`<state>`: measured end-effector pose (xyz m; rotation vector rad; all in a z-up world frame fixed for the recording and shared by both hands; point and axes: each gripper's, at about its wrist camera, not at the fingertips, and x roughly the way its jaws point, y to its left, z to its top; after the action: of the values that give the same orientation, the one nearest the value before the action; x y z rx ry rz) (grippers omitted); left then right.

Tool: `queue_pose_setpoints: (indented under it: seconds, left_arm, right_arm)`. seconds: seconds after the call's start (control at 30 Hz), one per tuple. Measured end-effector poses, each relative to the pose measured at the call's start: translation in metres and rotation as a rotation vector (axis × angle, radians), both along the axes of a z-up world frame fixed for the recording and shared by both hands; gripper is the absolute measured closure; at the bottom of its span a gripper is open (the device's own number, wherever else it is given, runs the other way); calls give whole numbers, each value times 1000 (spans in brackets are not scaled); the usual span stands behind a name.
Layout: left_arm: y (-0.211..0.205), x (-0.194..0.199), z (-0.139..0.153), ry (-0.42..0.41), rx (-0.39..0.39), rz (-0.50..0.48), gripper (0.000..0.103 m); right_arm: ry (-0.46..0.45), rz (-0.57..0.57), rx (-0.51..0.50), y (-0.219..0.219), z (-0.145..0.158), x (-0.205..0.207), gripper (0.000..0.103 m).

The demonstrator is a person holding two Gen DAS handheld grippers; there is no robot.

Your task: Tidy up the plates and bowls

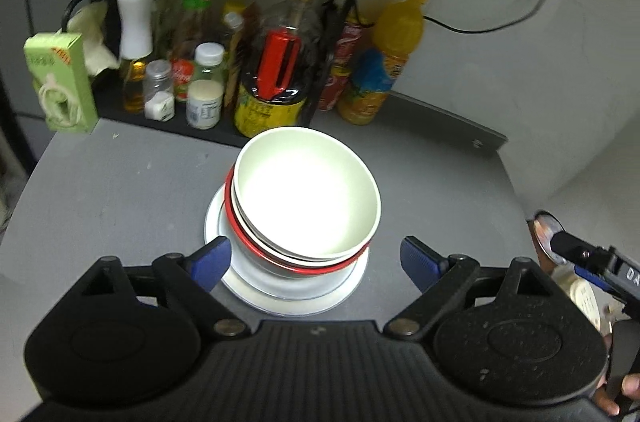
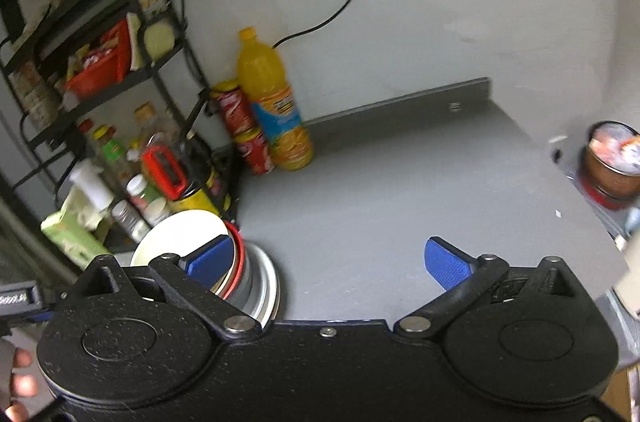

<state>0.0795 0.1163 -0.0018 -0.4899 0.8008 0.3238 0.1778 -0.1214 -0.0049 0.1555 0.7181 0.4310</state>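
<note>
Sitting tilted between the wide, empty left fingers (image 1: 316, 258), the top bowl (image 1: 306, 192) on the stack could slide off if nudged; the right fingers (image 2: 328, 262) are also wide.

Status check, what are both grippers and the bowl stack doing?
Left gripper open, empty, fingers straddling bowl stack. Right gripper open, empty, over bare counter. Stack sits on white plate. Nothing in the way.

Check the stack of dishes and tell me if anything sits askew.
The top white bowl sits tilted and off-centre in the red-rimmed bowl below, leaning toward the bottles. The plate underneath lies flat on the grey table.
</note>
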Motion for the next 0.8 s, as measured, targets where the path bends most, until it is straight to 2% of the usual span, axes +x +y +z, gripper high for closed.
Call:
queue_pose_setpoints:
  seconds: [0.17,0.23,0.4,0.57,0.8]
  left_arm:
    - [6,-22,3,-27,-1,-57,13]
    - [8,-33,6,-58,10,-87,13]
    - [13,-52,7,-63,2,-128,14]
    - [11,-73,15,-80,45,-154,14]
    - [6,-104,20,-101,65,-182,13]
  right_arm:
    - [-22,-74,24,-4,1,-33,0]
    - [-42,-84,1,-1,1,-46,0]
    - [-62,-113,-29,3,2,-75,0]
    - [-89,-115,-37,3,8,-100,0]
    - [-128,-96,-75,5,17,-133,0]
